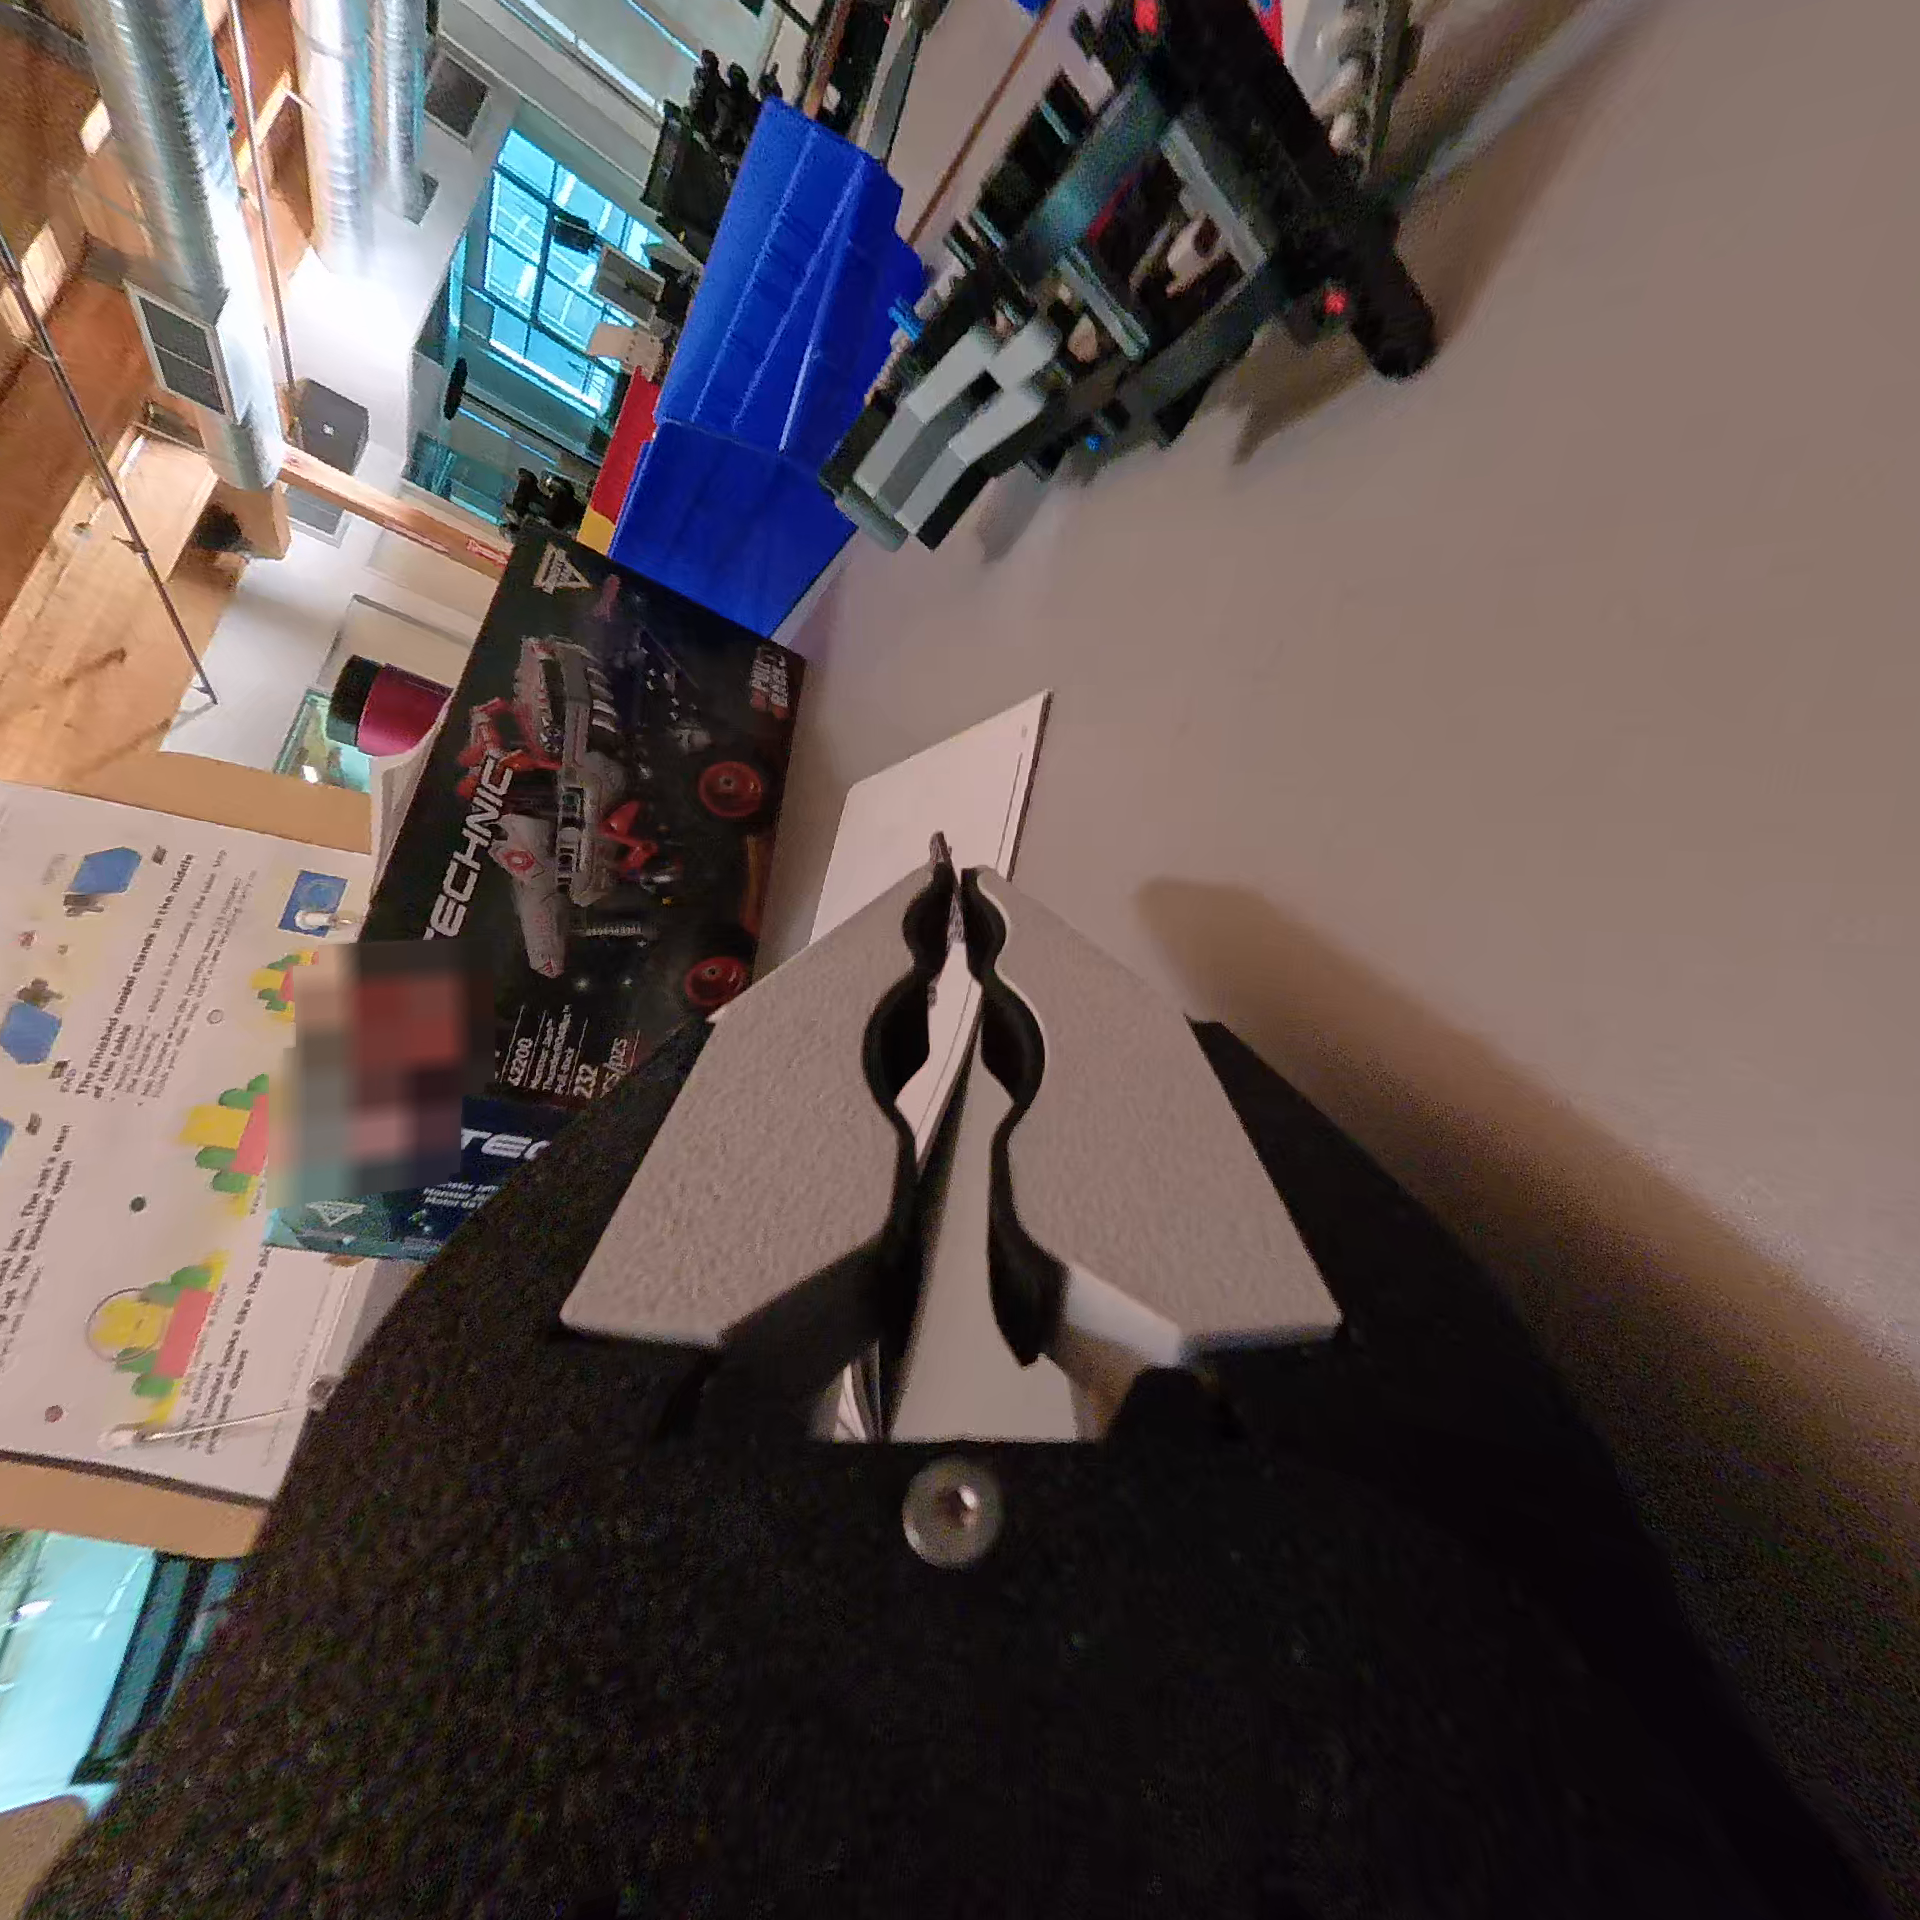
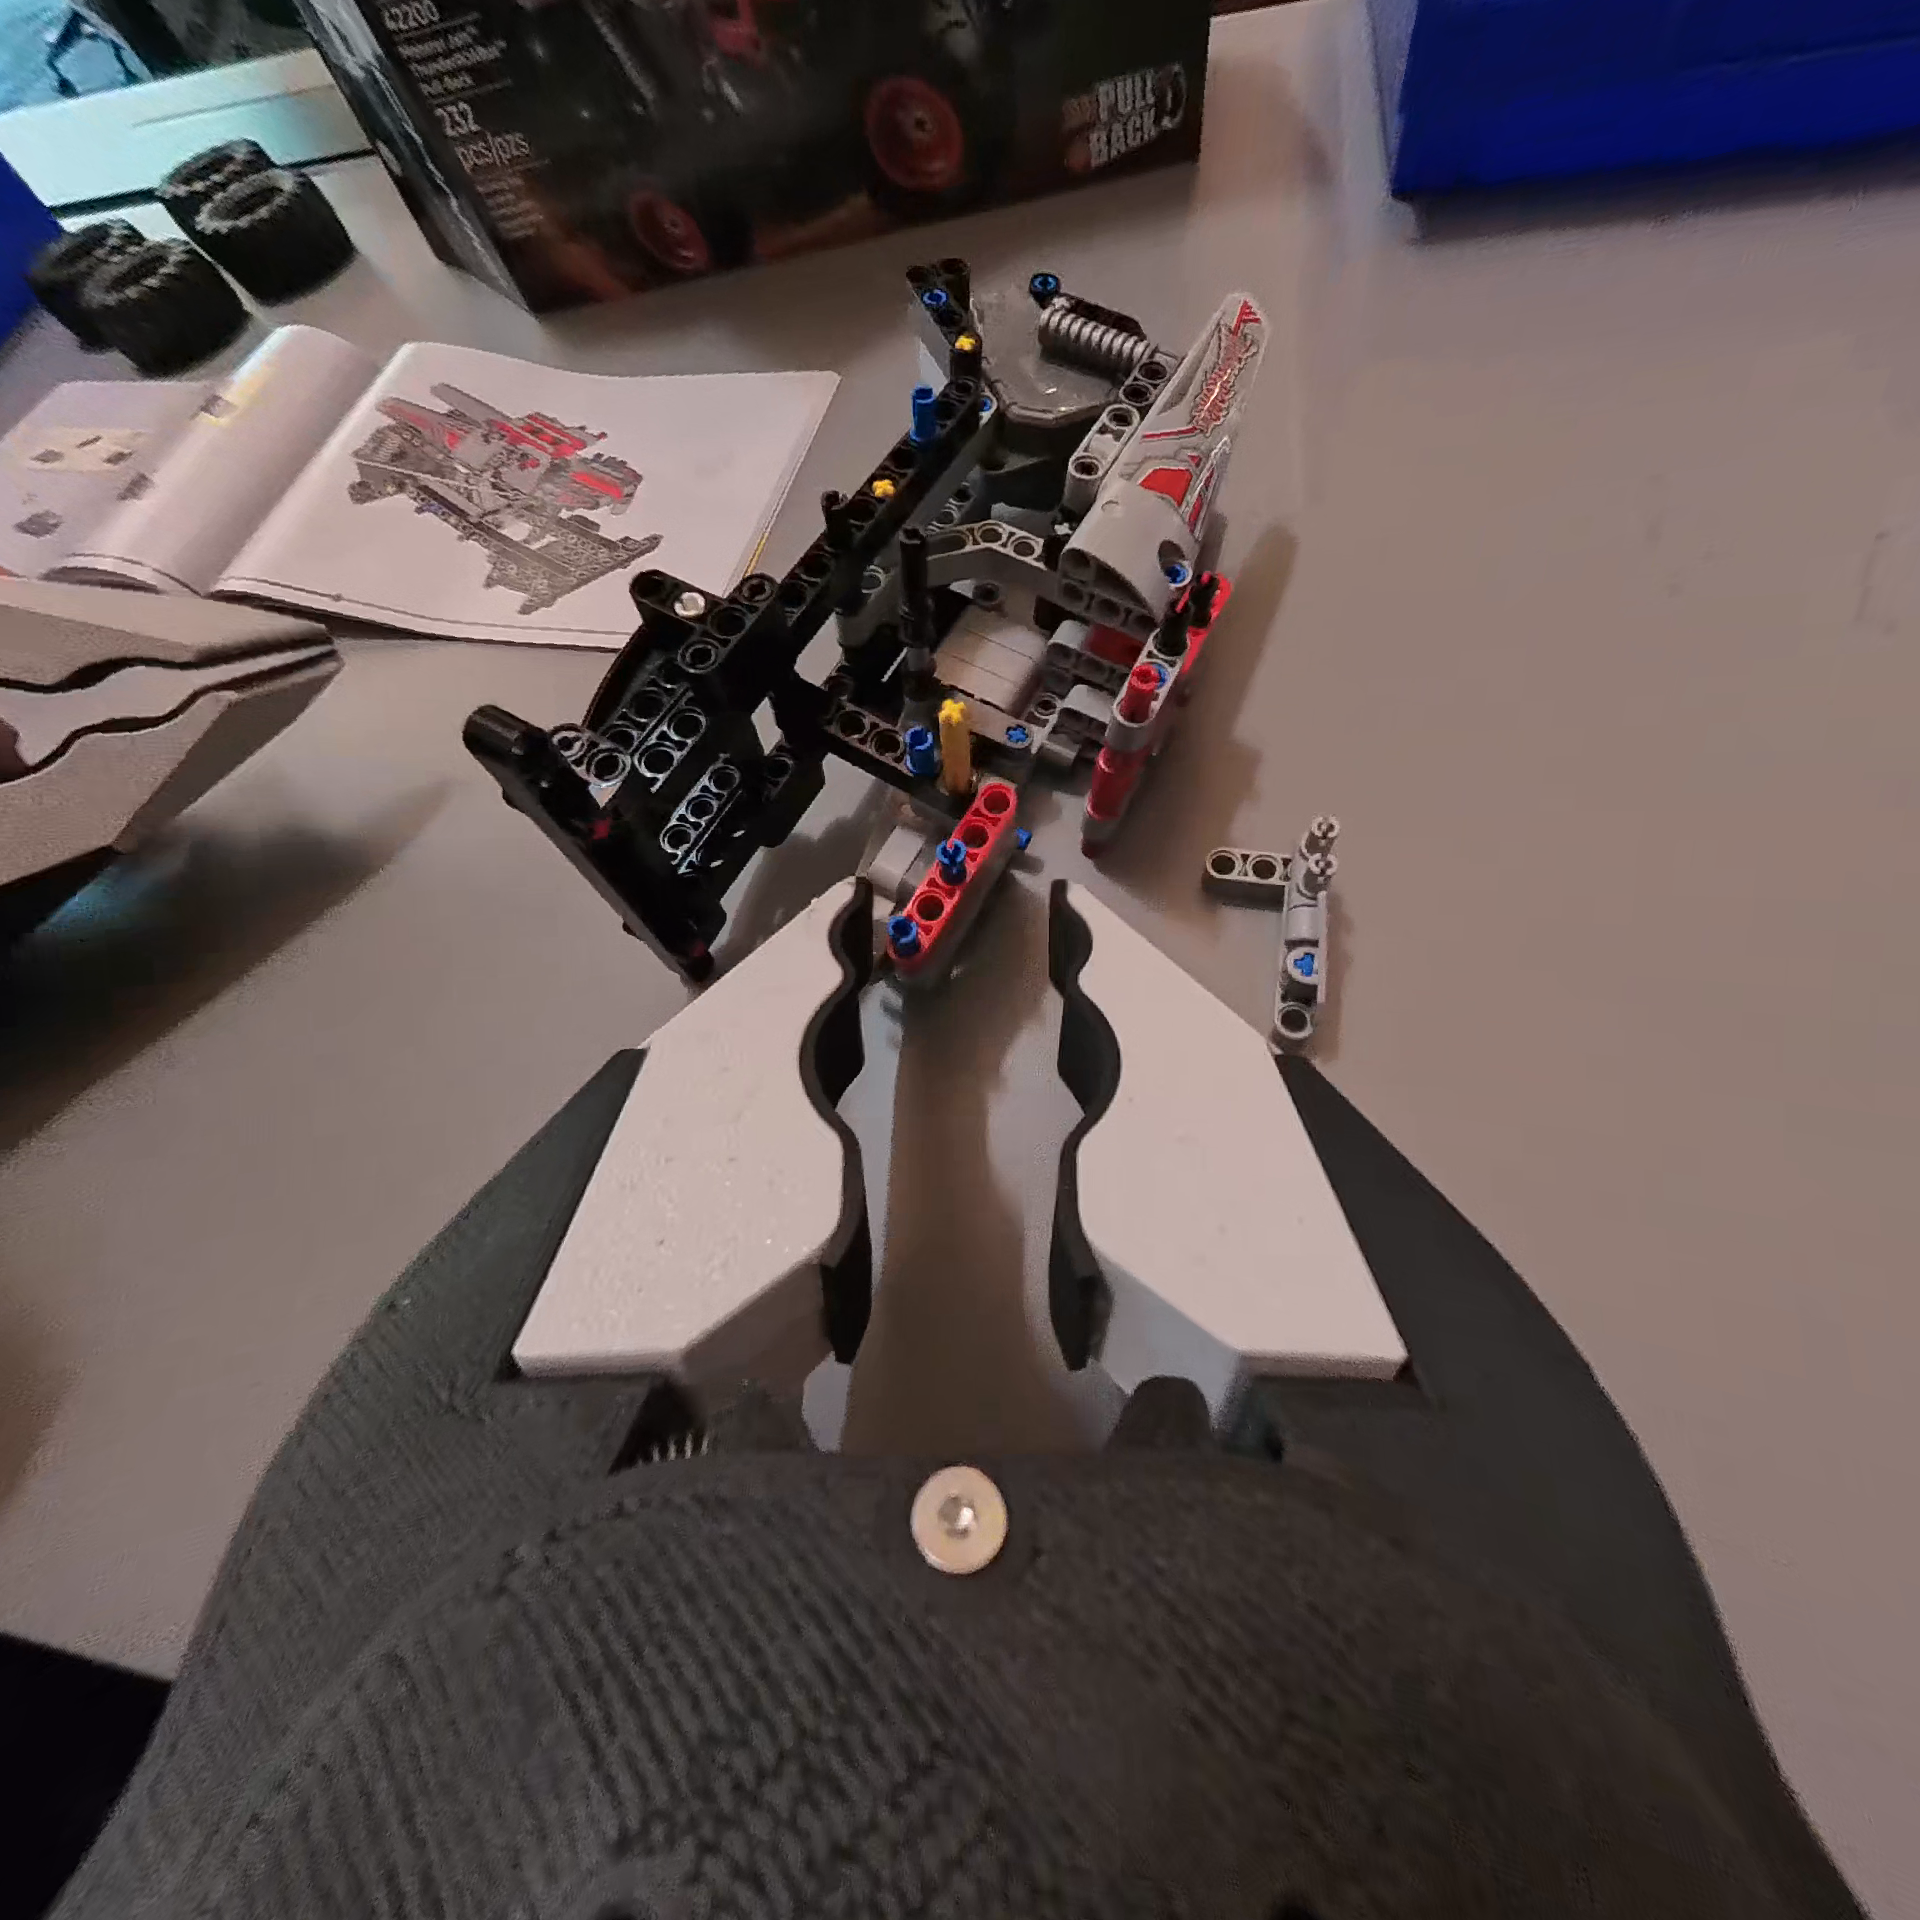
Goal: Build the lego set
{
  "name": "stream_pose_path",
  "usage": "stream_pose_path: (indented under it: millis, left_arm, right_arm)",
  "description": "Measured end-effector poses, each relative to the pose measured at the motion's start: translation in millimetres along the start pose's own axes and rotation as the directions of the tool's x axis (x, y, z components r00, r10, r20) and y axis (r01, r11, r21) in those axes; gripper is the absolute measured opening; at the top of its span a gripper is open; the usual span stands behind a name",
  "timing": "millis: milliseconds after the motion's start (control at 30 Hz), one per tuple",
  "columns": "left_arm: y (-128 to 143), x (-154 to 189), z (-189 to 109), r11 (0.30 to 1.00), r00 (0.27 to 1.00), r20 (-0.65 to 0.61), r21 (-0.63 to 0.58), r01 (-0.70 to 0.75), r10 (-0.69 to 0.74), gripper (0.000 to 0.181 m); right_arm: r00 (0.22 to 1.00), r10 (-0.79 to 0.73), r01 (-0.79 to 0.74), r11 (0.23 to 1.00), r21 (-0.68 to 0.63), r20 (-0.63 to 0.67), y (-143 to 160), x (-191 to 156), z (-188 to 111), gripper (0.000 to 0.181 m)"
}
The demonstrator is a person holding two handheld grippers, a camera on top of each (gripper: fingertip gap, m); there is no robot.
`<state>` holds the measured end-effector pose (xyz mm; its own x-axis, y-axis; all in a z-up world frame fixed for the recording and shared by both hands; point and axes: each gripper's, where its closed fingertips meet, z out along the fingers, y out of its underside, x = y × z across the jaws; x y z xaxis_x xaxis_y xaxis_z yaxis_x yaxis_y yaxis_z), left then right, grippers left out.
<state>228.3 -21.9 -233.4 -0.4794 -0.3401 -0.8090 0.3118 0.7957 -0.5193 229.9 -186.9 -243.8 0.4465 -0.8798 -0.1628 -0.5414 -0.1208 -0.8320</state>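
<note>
The half-built model (image 2: 914, 582) of black, grey and red beams lies on the grey table (image 2: 1558, 623). It also shows blurred in the left wrist view (image 1: 1122, 281). A short red beam with blue pins (image 2: 951, 883) sits at its near end. My right gripper (image 2: 956, 904) is open and empty, with its tips on either side of that red beam and just short of it. My left gripper (image 1: 951, 883) is shut and turned on its side over the open instruction booklet (image 1: 935, 800). A thin sliver shows at its tips; I cannot tell what it is. The left gripper (image 2: 156, 707) also shows at the left edge of the right wrist view.
The booklet (image 2: 468, 488) lies left of the model. The set's box (image 2: 790, 125) stands behind it, and it also shows in the left wrist view (image 1: 613, 862). Black tyres (image 2: 177, 249) sit at the far left. A loose grey piece (image 2: 1294, 925) lies at the right. Blue bins (image 1: 769, 395) and a printed sheet (image 1: 135, 1091) stand behind. My right fingertips sit around 15 cm from my left ones.
</note>
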Motion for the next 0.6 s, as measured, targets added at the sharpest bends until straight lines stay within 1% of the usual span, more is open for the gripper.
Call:
stream_pose_path:
  millis: [67,233,300,367,400,433,500,600]
  left_arm:
    - [6.3,1.4,0.9,1.0,1.0,-0.003,-0.029,-0.011,0.011,0.0]
    - [17.6,-0.6,2.4,0.998,1.0,-0.005,-0.069,0.005,-0.005,0.001]
    - [22.1,-4.5,1.9,0.996,1.0,0.003,-0.079,0.029,-0.028,0.001]
    - [26.0,-6.6,1.8,0.995,0.998,0.002,-0.087,0.056,-0.056,0.002]
    - [27.5,-7.2,1.5,0.994,0.998,0.001,-0.09,0.064,-0.064,0.002]
    - [28.8,-7.7,1.5,0.993,0.998,0.002,-0.094,0.07,-0.07,0.002]
    - [31.2,-8.6,1.5,0.991,0.997,0.008,-0.107,0.074,-0.074,0.001]
    - [36.2,-11.3,0.7,0.989,0.998,0.025,-0.134,0.063,-0.06,0.002]
  right_arm:
    - [1.0,0.011,-0.011,1.0,-0.005,-0.003,0.0,-1.3,2.2,0.037]
    - [0.987,0.135,-0.135,0.991,-0.007,0.092,1.0,-18.3,5.2,0.042]
    - [0.976,0.192,-0.193,0.981,0.002,0.106,0.8,-21.2,4.2,0.05]
    - [0.955,0.262,-0.269,0.963,0.032,0.14,-2.8,-26.1,-0.2,0.047]
    - [0.95,0.28,-0.289,0.956,0.049,0.138,-3.3,-26.1,-1.2,0.046]
    - [0.95,0.287,-0.295,0.954,0.056,0.126,-1.6,-26.1,-0.4,0.049]
    - [0.948,0.291,-0.295,0.955,0.018,0.126,5.7,-33.4,3.5,0.053]
    - [0.957,0.271,-0.273,0.962,0.004,0.102,7.8,-39.2,6.6,0.052]
